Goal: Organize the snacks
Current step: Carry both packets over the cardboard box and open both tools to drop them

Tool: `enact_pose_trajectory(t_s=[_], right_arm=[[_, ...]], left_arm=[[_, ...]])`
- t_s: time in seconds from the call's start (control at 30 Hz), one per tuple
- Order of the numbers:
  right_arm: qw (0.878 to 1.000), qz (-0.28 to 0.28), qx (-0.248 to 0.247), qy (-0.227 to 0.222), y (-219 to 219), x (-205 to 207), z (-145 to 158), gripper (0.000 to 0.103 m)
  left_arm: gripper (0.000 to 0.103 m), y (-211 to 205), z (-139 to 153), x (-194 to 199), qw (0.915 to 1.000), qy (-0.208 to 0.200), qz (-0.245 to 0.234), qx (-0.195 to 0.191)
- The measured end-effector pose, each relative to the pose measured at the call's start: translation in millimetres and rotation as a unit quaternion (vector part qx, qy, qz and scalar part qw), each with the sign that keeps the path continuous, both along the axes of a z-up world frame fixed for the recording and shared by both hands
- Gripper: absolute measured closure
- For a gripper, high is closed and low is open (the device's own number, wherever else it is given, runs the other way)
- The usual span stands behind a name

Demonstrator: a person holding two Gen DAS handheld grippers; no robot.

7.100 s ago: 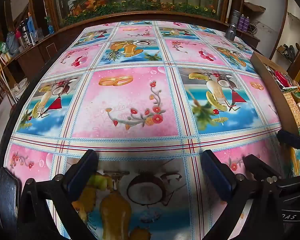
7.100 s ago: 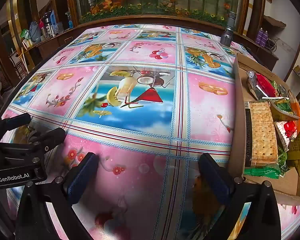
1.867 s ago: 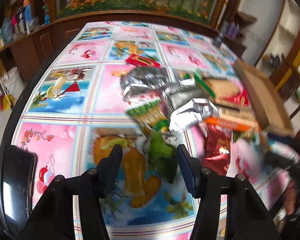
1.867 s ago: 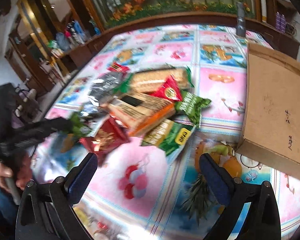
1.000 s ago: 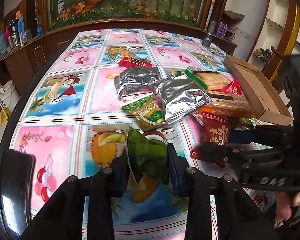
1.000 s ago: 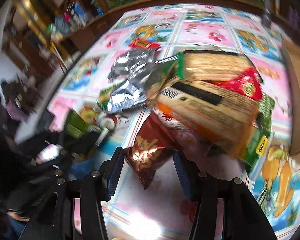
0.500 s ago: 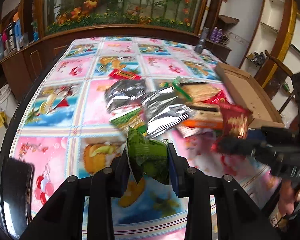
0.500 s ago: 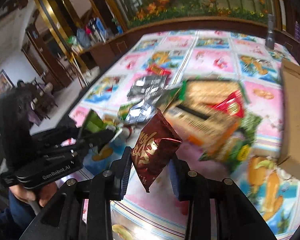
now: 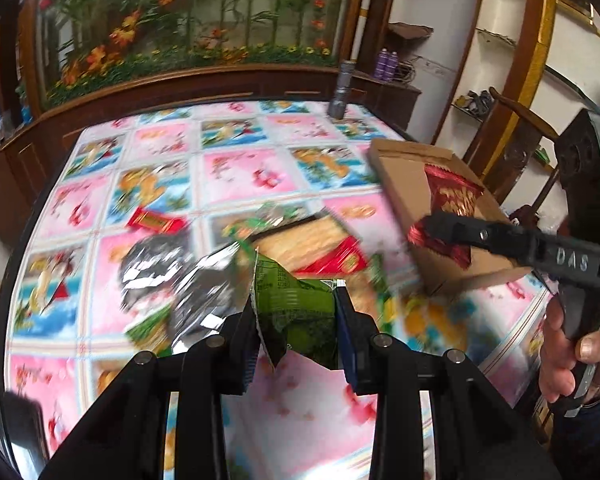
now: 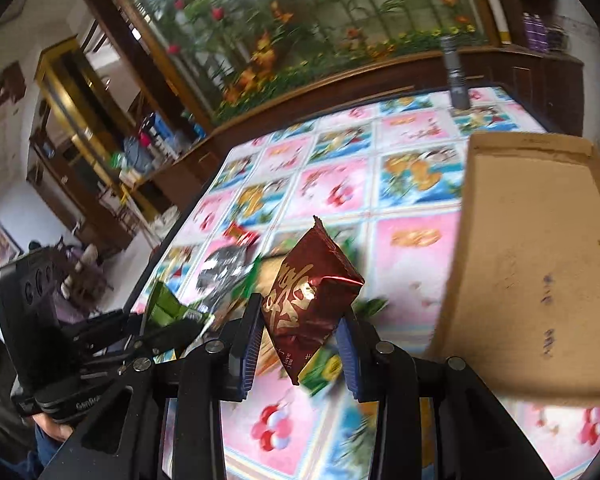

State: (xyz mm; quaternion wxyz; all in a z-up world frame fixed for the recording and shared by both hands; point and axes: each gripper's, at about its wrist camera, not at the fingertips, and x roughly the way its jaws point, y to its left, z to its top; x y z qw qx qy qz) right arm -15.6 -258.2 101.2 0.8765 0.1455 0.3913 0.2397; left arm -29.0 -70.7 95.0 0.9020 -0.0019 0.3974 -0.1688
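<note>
My left gripper (image 9: 298, 320) is shut on a green snack packet (image 9: 298, 306) and holds it above the table. My right gripper (image 10: 300, 340) is shut on a dark red snack packet (image 10: 310, 300); in the left wrist view this packet (image 9: 446, 200) hangs over the open cardboard box (image 9: 412, 184). The box (image 10: 540, 260) looks empty in the right wrist view. A pile of snacks lies on the table: silver bags (image 9: 172, 272), a cracker pack (image 9: 300, 240), a small red packet (image 9: 156, 222). The left gripper with its green packet (image 10: 168, 304) shows at the left of the right wrist view.
The table has a pink and blue patterned cloth (image 9: 236, 168). A grey metal bottle (image 9: 342, 90) stands at the far edge. A wooden cabinet with plants runs behind. A wooden chair (image 9: 512, 136) stands right of the box.
Both grippers have lifted and swung right toward the box. The red packet now hangs over the box. The green packet stays gripped in the left.
</note>
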Motion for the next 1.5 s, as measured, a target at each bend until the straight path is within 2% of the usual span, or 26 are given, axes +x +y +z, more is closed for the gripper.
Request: enact_pose_trajectory(t_s=[0.2, 0.3, 0.37, 0.5, 0.6, 0.73, 0.83, 1.0, 1.23, 1.3, 1.37, 1.4, 1.5], right_arm=[[0.997, -0.075, 0.025, -0.027, -55, 40, 31, 0.065], [0.990, -0.132, 0.044, -0.028, -91, 72, 37, 0.065], [0.985, -0.163, 0.060, -0.021, -114, 94, 32, 0.066], [0.976, -0.209, 0.061, 0.000, -153, 131, -6, 0.066], [0.975, -0.221, 0.038, 0.013, -167, 141, -23, 0.066], [0.970, -0.241, 0.020, 0.037, -184, 149, -41, 0.066], [0.967, -0.244, 0.018, 0.066, -188, 155, -57, 0.066], [0.965, -0.247, 0.003, 0.088, -187, 156, -67, 0.066], [0.966, -0.244, -0.001, 0.090, -186, 153, -67, 0.064], [0.966, -0.241, -0.002, 0.092, -184, 153, -67, 0.064], [0.967, -0.238, -0.002, 0.094, -182, 155, -65, 0.063], [0.967, -0.239, -0.002, 0.092, -182, 154, -64, 0.063], [0.965, -0.250, -0.005, 0.076, -183, 149, -54, 0.063]], left_arm=[[0.070, -55, 25, 35, 0.9989, -0.018, -0.042, -0.010], [0.070, -87, 33, 60, 0.9975, -0.024, -0.063, -0.021], [0.070, -110, 34, 79, 0.9962, -0.020, -0.077, -0.035], [0.070, -156, 24, 112, 0.9943, -0.013, -0.099, -0.038], [0.070, -190, 8, 134, 0.9929, -0.005, -0.114, -0.035], [0.070, -224, -26, 158, 0.9928, 0.027, -0.114, -0.025], [0.070, -230, -42, 168, 0.9923, 0.051, -0.109, -0.030], [0.070, -235, -54, 172, 0.9921, 0.065, -0.105, -0.022], [0.069, -236, -59, 171, 0.9932, 0.066, -0.095, -0.015], [0.066, -232, -58, 172, 0.9937, 0.065, -0.089, -0.021], [0.057, -229, -55, 171, 0.9933, 0.069, -0.087, -0.032], [0.056, -226, -53, 168, 0.9935, 0.067, -0.086, -0.034], [0.048, -222, -45, 162, 0.9942, 0.060, -0.082, -0.036]])
